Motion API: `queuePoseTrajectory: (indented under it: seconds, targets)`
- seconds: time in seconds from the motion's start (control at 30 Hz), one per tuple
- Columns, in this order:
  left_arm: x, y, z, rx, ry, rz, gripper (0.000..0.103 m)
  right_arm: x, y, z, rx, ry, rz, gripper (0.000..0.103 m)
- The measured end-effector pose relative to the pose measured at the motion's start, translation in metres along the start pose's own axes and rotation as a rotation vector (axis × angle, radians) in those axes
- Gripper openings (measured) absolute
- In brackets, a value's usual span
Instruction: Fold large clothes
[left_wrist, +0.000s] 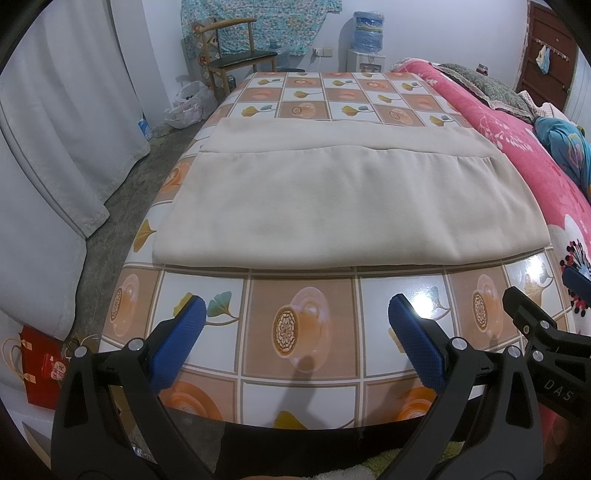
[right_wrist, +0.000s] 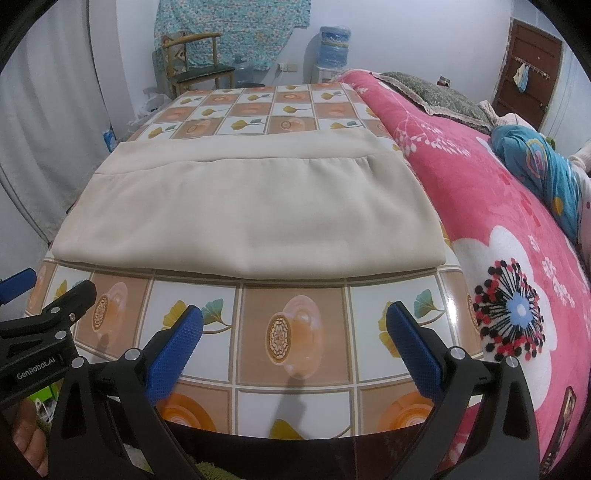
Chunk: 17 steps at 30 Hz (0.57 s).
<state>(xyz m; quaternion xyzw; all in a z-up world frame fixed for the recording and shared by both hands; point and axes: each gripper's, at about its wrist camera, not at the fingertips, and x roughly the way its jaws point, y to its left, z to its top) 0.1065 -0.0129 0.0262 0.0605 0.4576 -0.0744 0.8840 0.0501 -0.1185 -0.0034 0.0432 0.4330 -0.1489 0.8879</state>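
Folded beige cloth (left_wrist: 332, 199) flat on the tiled table (left_wrist: 303, 332), far of both tools, untouched. Left gripper (left_wrist: 295, 314) and right gripper (right_wrist: 295, 317) over the near table edge, side by side, jaws wide apart, empty. Readable on the frames: "DAS", "GenRobot.AI".

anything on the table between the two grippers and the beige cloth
Nothing visible. Only bare patterned tablecloth lies between the open left gripper, the open right gripper and the near edge of the beige cloth. Neither gripper touches it.
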Motion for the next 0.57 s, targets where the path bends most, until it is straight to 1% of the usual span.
queuePoseTrajectory:
  seconds: [0.57]
  targets:
    - [0.0,-0.0003,-0.0002,-0.001,-0.001,0.001,0.096,0.0006,-0.0032,-0.0015,0.003,0.004,-0.001,0.097]
